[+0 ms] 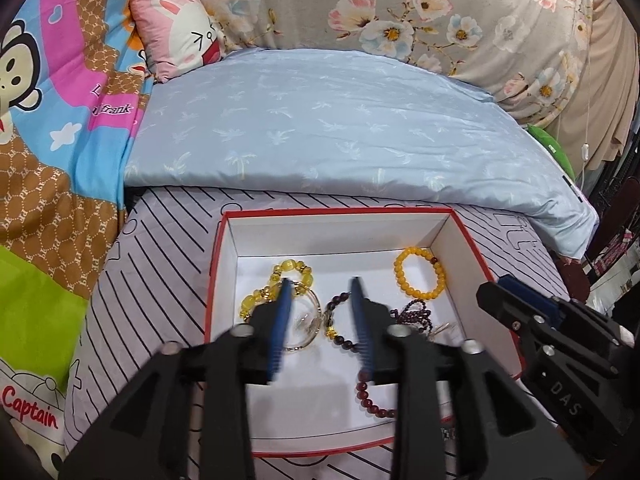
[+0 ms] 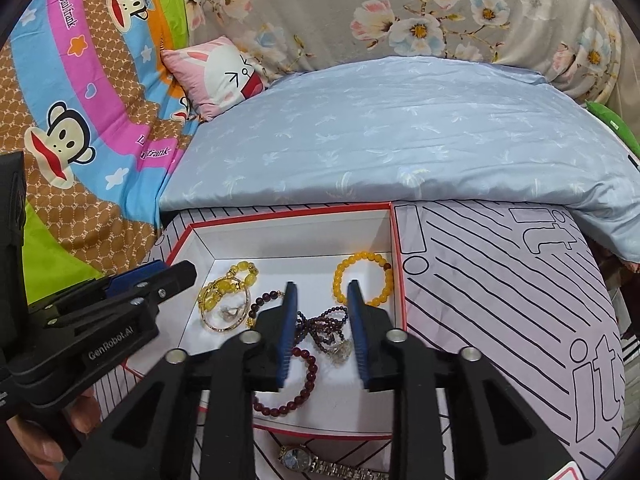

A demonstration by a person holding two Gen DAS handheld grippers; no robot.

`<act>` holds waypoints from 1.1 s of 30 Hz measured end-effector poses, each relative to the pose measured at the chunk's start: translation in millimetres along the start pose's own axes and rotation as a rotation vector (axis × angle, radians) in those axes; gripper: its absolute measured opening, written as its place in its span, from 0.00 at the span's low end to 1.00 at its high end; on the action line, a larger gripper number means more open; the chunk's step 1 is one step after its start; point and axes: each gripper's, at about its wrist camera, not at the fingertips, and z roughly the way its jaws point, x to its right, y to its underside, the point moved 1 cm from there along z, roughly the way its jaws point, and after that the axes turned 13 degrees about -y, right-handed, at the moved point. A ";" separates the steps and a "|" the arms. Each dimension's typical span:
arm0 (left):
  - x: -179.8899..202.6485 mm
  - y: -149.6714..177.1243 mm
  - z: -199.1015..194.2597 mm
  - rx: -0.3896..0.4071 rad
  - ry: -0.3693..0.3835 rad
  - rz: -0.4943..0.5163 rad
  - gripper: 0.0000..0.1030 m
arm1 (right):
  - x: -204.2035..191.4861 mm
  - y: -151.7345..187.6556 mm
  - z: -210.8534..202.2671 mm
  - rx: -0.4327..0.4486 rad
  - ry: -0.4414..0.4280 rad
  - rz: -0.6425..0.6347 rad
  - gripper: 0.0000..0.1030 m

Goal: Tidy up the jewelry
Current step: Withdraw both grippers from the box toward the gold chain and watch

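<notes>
A red-rimmed white box (image 1: pixel 440 236) sat open on a lilac bedcover with dark stripes (image 2: pixel 500 288), and the jewelry lay on its floor. At the far left of the box was a chunky yellow bead bracelet (image 2: pixel 230 282), with a thin gold bangle (image 2: pixel 224 322) touching it on the near side. The left gripper (image 1: pixel 320 286) hovered over this part of the box, its blue-padded fingers spread apart with nothing between them.

In the middle, a strand of dark purple beads (image 2: pixel 262 302) curved beside the bangle, and a dark red bead bracelet (image 2: pixel 302 384) lay nearer, toward the box's near wall. The right gripper (image 2: pixel 322 288) hung above a small tangle of purple beads (image 2: pixel 326 322), its jaws likewise parted and holding nothing. A pale, shiny piece sat at the near edge of that tangle; what it was could not be told.

In the far right corner lay an orange-yellow bead bracelet (image 2: pixel 362 278), apart from the rest. Outside the box, just beyond its near wall, a metal wristwatch (image 2: pixel 298 458) rested on the striped cover. A pale blue quilt (image 1: pixel 340 128) lay farther off.
</notes>
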 end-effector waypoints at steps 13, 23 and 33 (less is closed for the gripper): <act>0.2 10.3 -8.1 0.003 -0.018 0.010 0.41 | -8.9 6.8 -14.8 0.009 -0.009 -0.008 0.28; -7.6 31.7 -38.0 0.028 -0.019 -0.005 0.50 | 0.3 37.7 -51.0 0.015 0.022 0.011 0.28; -5.5 81.1 -63.3 0.001 -0.004 0.023 0.50 | 9.0 86.6 -66.0 -0.042 0.026 0.008 0.34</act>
